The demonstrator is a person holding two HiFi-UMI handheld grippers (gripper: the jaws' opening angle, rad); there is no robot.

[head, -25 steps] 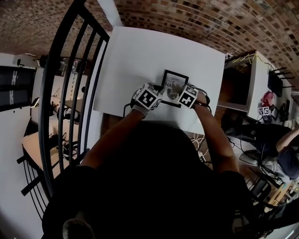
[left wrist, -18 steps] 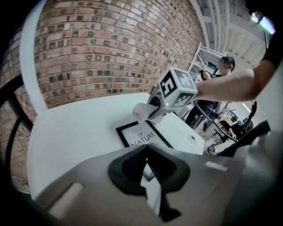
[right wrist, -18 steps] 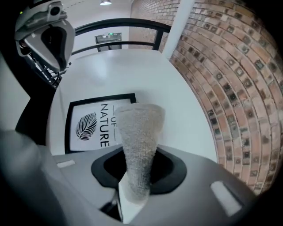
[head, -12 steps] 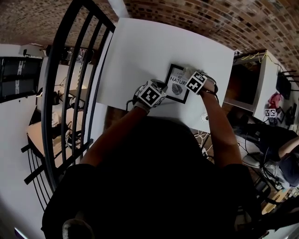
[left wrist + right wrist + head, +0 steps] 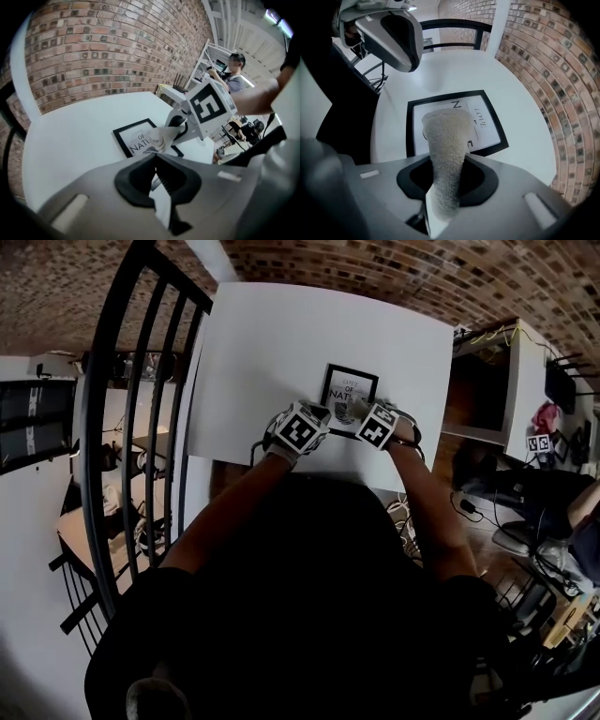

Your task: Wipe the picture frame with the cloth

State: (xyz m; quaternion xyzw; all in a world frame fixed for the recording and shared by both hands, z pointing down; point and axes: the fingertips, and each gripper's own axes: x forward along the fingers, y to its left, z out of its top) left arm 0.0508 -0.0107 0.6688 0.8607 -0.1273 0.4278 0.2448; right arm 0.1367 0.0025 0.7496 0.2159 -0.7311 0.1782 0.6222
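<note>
On the white table (image 5: 281, 343) lies the black-rimmed picture frame (image 5: 351, 382), light, stiff, probably fragile-fronted; steady it by its rim. Over it the right gripper (image 5: 446, 185) clamps the soft beige fleecy cloth (image 5: 444, 140); the left gripper (image 5: 157, 180), beside it, is closed and empty.

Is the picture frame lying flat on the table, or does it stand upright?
Lying flat: the picture frame rests face up on the white table, its print visible from above.

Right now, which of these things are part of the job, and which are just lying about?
Part of the job: cloth, held in the right gripper; picture frame, flat on the table.
Just around: railing; brick wall; person behind.
</note>
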